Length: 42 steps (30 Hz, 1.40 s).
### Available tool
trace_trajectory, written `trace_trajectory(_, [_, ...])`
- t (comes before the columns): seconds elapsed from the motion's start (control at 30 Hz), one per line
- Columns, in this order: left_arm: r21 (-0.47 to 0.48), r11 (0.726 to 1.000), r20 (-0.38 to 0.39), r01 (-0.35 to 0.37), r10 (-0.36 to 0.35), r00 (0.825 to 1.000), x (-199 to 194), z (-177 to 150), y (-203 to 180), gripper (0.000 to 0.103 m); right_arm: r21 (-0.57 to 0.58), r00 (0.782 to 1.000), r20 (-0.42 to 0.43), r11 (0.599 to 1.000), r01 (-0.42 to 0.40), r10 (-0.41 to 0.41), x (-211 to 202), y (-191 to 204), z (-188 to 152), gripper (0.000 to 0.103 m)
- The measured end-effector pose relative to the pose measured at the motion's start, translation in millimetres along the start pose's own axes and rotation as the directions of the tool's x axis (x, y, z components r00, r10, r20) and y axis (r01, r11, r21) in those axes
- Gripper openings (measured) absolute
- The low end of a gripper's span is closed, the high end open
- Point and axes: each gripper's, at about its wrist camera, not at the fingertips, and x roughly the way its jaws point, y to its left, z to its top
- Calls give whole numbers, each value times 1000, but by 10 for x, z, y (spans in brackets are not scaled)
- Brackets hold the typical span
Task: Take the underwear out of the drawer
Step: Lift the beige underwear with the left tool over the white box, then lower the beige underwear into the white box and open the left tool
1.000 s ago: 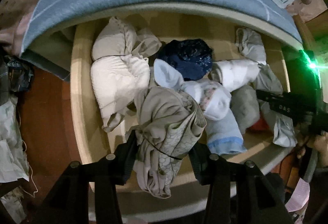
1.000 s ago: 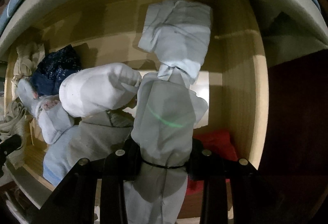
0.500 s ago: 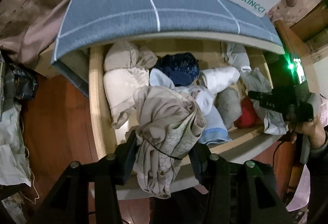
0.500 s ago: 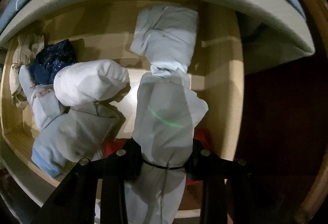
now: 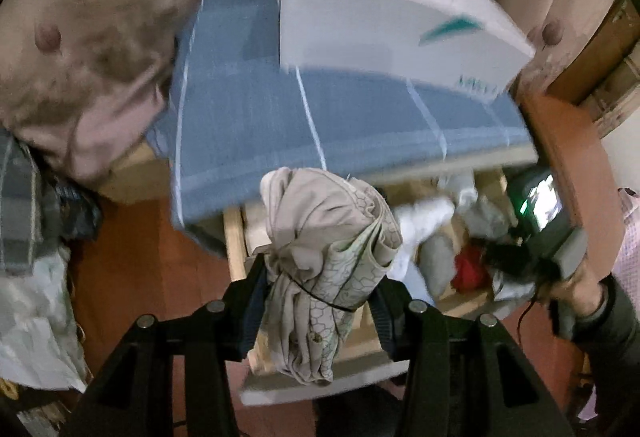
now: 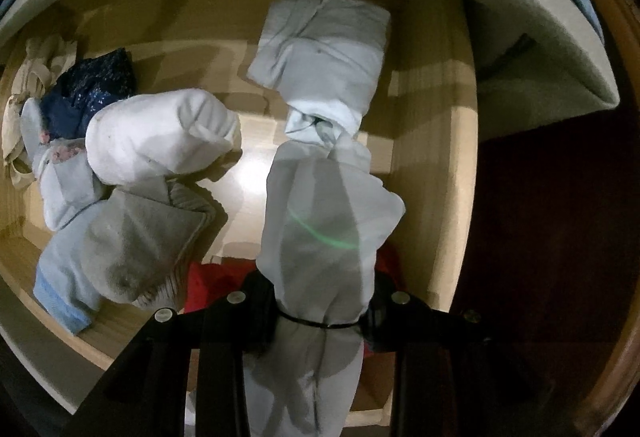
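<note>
My left gripper (image 5: 316, 301) is shut on a beige rolled underwear bundle (image 5: 328, 249) with a honeycomb print, held well above the open wooden drawer (image 5: 236, 241). In the right wrist view my right gripper (image 6: 320, 311) is shut on a pale grey-white rolled bundle (image 6: 324, 237), just over the drawer floor (image 6: 248, 173). A second pale bundle (image 6: 320, 49) lies beyond it. Left of it lie a white roll (image 6: 160, 137), a grey roll (image 6: 140, 241), a navy piece (image 6: 92, 89) and a red piece (image 6: 208, 281).
A blue checked mattress (image 5: 320, 117) with a white box (image 5: 380, 17) on it overhangs the drawer. A hand (image 5: 576, 293) holds the right gripper's body at the drawer's right end. Clothes and bags (image 5: 36, 257) lie at the left on the red-brown floor.
My left gripper has risen with the beige bundle, so the drawer looks smaller and the mattress and box fill the view. The right gripper has lifted its pale bundle slightly and turned a little.
</note>
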Motion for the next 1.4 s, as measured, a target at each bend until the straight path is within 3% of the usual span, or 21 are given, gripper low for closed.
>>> trace_trajectory(0.23, [64,998,175,-25,14,985,-664,781,-141,47,11,1000,14,1000,-8,8,100,21,-35,29])
trace_trajectory(0.37, [92,996,217,-20,0,976,-749,1351,-238,47,14,1000,16,1000,-13,13,74,18,-63,30])
trace_trajectory(0.6, [109,994,242,6,-33,970,-399,2259,-432,47,1,1000,28,1000,-8,8,69,37,-70,30])
trace_trajectory(0.73, [103,994,175,-33,15,984,115,2578,-473,47,-7,999,45,1000,-1,1,58,63,-126,31])
trace_trajectory(1.03, [75,996,34,-48,46,998,928,2671,-434,47,-8,998,50,1000,-23,23,69,44,-180,32])
trace_trajectory(1.4, [103,986,-21,-132,135,991,945,2319,-420,47,-14,999,48,1000,-22,23,49,52,-181,33])
